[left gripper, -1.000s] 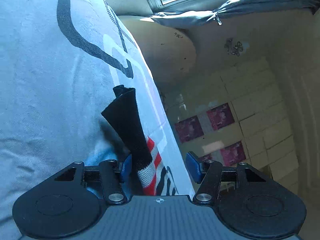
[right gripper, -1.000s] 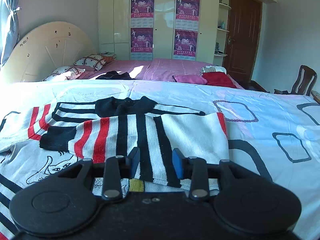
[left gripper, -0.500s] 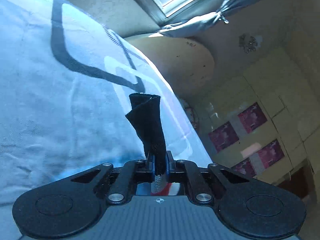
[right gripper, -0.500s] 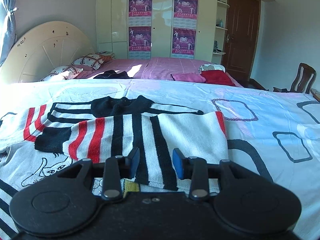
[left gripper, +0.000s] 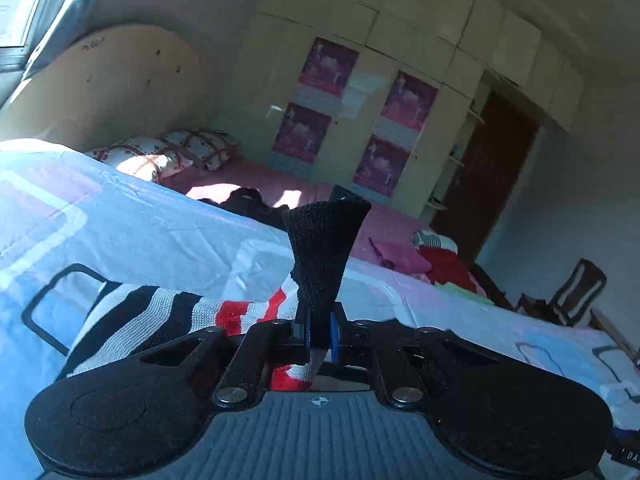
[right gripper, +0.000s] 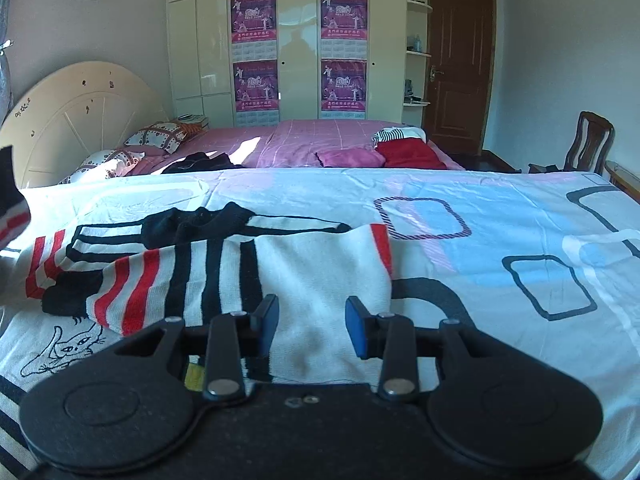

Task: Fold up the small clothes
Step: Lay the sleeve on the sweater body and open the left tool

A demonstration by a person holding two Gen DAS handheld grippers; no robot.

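A small knitted sweater with black, white and red stripes lies on the light blue bedsheet, one sleeve folded across its body. My left gripper is shut on the black cuff of the other sleeve, which trails off to the left, lifted above the sheet. That raised cuff also shows at the left edge of the right wrist view as a dark cuff. My right gripper hovers open just over the sweater's white lower part, nothing between its blue pads.
A second bed with a pink cover lies beyond, holding pillows, dark clothes and red and pink clothes. A round headboard is at the left, a wardrobe and door behind, a wooden chair at right.
My left gripper closed on the sleeve cuff, then lifted it and swung round, rolling upright, so its view went from sheet and window to the room. The right gripper crept slightly forward over the sweater.
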